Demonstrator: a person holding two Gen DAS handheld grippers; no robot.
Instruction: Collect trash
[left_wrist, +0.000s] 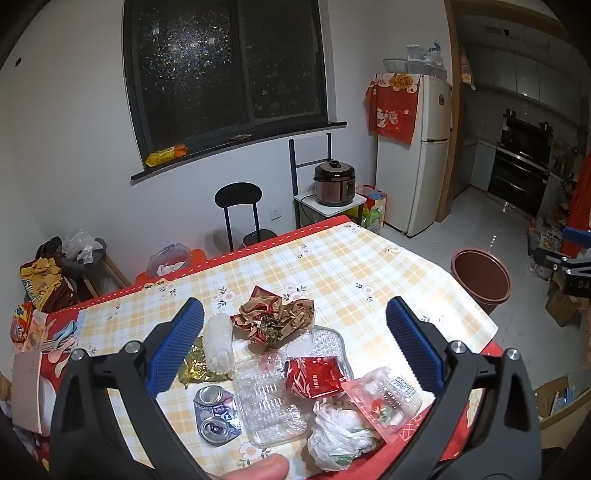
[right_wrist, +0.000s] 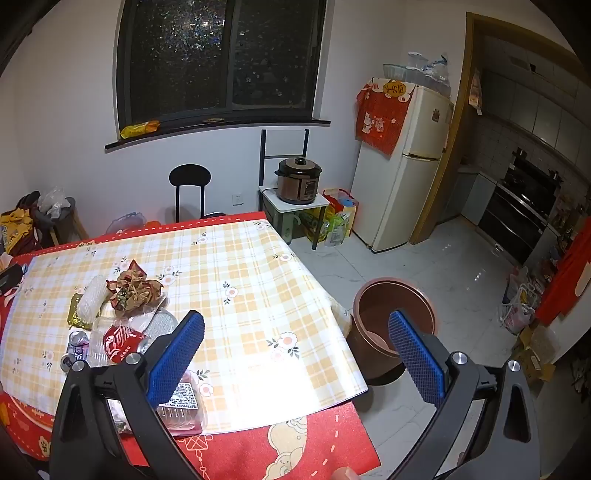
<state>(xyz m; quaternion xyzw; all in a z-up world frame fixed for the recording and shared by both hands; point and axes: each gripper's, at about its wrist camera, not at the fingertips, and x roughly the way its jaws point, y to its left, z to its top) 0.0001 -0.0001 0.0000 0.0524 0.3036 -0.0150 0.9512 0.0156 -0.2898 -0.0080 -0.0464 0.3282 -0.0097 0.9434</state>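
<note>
Checked cloth covers the desk (right_wrist: 258, 295), where trash (left_wrist: 280, 354) lies heaped: wrappers, crushed can (left_wrist: 216, 415), clear tray (left_wrist: 269, 402), white bag (left_wrist: 340, 439). Beside it, a brown bin (right_wrist: 391, 314) holds something pale, perhaps a liner. Left tool (left_wrist: 295, 347) and right tool (right_wrist: 295, 350) gape wide, gripping nothing; tool frames hide the heap's near edge.

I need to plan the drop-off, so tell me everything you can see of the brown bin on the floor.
The brown bin is a round, smooth-walled bucket, plastic by its look, with a thin lighter rim. It stands upright and lidless on the pale glossy floor, beside the table's right-hand edge and below it. Its inside looks mostly bare; something pale lies low inside, too unclear to name. Nothing touches it except the floor. The left wrist view shows it likewise.
</note>
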